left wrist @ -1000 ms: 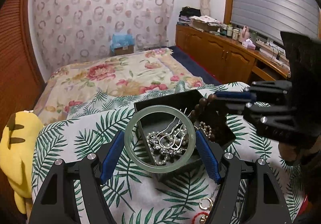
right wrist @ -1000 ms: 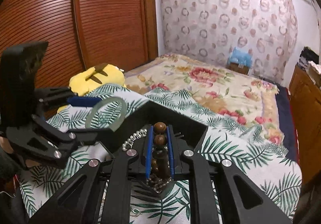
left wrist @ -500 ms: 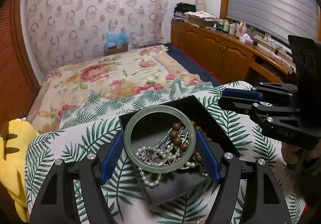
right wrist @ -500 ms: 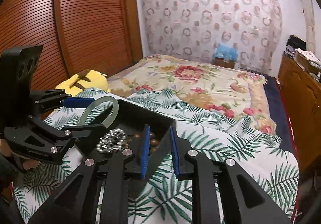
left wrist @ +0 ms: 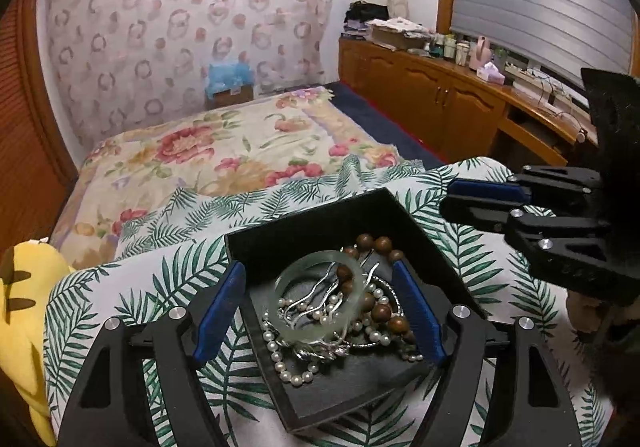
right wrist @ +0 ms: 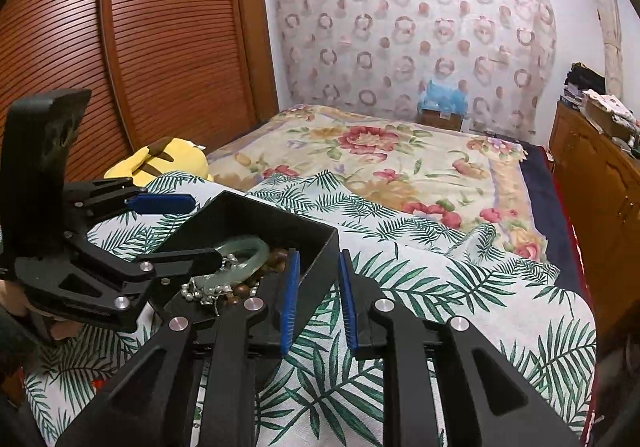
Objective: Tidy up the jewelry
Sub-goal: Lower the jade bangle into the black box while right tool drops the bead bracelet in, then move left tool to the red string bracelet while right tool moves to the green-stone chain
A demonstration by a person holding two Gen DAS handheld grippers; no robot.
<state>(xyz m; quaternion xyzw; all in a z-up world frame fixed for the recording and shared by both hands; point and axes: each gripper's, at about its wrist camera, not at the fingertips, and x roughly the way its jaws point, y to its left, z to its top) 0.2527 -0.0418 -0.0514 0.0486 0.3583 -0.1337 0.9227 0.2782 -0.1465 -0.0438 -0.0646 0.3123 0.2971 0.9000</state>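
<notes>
A black open box sits on a palm-leaf cloth. In it lie a pale green bangle, a pearl strand, silver chains and brown wooden beads. My left gripper is open over the box, its blue pads on either side of the bangle and apart from it. My right gripper is open and empty at the box's right corner. It also shows in the left wrist view, right of the box.
The palm-leaf cloth covers a raised surface at the foot of a floral bed. A yellow plush toy lies to the left. Wooden cabinets run along the right wall.
My left gripper opened and dropped the green bangle into the box. My right gripper let go of the wooden beads into the box and drew back to its right corner.
</notes>
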